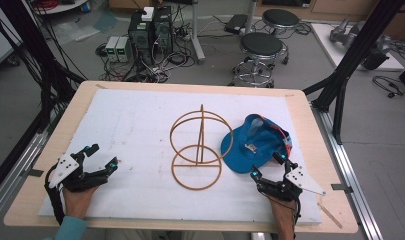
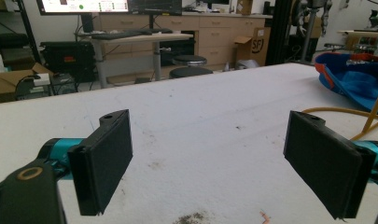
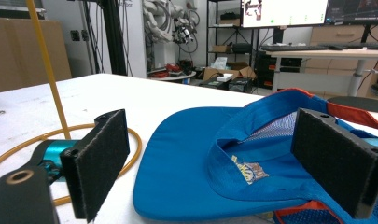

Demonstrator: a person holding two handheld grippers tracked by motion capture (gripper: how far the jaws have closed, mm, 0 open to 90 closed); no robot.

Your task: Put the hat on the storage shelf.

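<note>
The right gripper (image 1: 268,165) had its jaws spread wide and grasped nothing. In the right gripper view the two black pads (image 3: 102,163) stood on either side of the blue cap (image 3: 214,163), one near the brim edge and the other over the crown; contact with the fabric could not be confirmed. The cap lay upside down with its inner label (image 3: 245,170) facing up and orange trim along the crown edge. In the high view the right gripper sat just in front of the cap (image 1: 255,142), at the near right of the white foam pad (image 1: 140,110).

The left gripper (image 1: 102,156) also had its jaws apart and held nothing. Its pads (image 2: 105,161) hovered low over bare white surface at the near left of the pad, well apart from the cap.

Between the two grippers stood a wooden ring stand (image 1: 197,150): a flat hoop lying on the pad, an upright post rising from it, and a vertical hoop attached to the post. The cap brim lay just beside the stand's right side.

The foam pad covered a wooden table (image 1: 310,115). Beyond the table, two round stools (image 1: 261,47) and computer units (image 1: 150,30) stood on the floor.
</note>
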